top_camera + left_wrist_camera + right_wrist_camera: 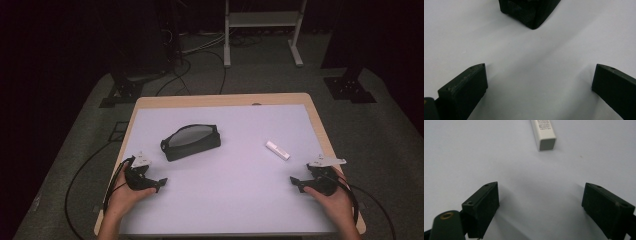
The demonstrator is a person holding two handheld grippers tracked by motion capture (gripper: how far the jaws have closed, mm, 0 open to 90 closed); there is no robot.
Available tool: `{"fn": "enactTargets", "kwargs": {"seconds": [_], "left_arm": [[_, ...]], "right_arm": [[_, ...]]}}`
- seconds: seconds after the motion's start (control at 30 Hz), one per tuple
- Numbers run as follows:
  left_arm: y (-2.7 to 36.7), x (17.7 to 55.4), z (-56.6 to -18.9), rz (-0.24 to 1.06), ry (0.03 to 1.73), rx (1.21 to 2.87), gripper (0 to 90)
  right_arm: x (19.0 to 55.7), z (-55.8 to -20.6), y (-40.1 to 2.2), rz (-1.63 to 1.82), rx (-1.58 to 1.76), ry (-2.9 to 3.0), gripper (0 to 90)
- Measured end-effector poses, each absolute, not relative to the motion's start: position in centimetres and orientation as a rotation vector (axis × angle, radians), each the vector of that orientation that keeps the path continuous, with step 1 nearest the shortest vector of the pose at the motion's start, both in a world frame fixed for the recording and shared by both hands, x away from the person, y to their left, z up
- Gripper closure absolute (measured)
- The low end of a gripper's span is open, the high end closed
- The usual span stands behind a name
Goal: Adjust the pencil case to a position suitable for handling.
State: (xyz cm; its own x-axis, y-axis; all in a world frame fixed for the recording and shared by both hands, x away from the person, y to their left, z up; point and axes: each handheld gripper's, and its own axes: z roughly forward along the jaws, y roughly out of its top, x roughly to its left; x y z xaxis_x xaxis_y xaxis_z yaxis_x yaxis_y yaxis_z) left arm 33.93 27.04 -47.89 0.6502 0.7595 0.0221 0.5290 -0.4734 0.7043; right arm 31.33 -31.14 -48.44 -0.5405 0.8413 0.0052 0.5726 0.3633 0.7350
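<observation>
High view
Surface [225,200]: pale sheet on a wooden top; both hands come in from the near edge.
Left gripper [159,183]: held in the person's left hand [125,197] at the near left of the surface, jaws released, nothing between them.
Right gripper [296,184]: held in the person's right hand [332,200] at the near right, jaws released, nothing between them.
Black pouch [191,142]: lies flat, ahead of the left gripper and a little toward the middle; near it, apart from it. Grey curved panel on its upper face.
White box [277,150]: small and oblong, lies flat, ahead of the right gripper and slightly toward the middle; near it, apart from it. Well apart from the black pouch.
Floor: grey carpet beyond the surface, with dark cables [175,80] and a white stand [262,30] at the far side.

Left gripper view
Left gripper [539,80]: two black jaws stand wide apart, bare surface [536,62] between them.
Black pouch [530,11]: one corner shows straight ahead of the jaws, beyond their tips, clear of both.

Right gripper view
Right gripper [541,197]: two black jaws stand wide apart, bare surface [474,152] between them.
White box [544,133]: ahead of the jaws, its grey end face turned toward them, small print on its top; beyond the tips, touching neither.
</observation>
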Motion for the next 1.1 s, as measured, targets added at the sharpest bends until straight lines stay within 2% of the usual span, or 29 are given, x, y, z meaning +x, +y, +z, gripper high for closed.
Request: {"fn": "enactTargets", "kwargs": {"seconds": [0.2,0.43,0.9,1.1], "left_arm": [[27.2,33.9,-47.8,0.437,0.999,2.18,0.7],[27.8,33.7,-47.5,0.452,0.996,2.161,14.9],[28.3,33.5,-46.1,0.437,0.989,2.124,28.4],[28.3,33.5,-45.5,0.428,0.985,2.111,31.5]], "right_arm": [[31.3,-48.4,-31.2,0.993,1.236,2.258,13.3],[31.3,-48.4,-31.2,0.994,1.237,2.257,13.3],[31.3,-48.4,-31.2,0.994,1.236,2.257,13.3],[31.3,-48.4,-31.2,0.995,1.236,2.257,13.3]]}}
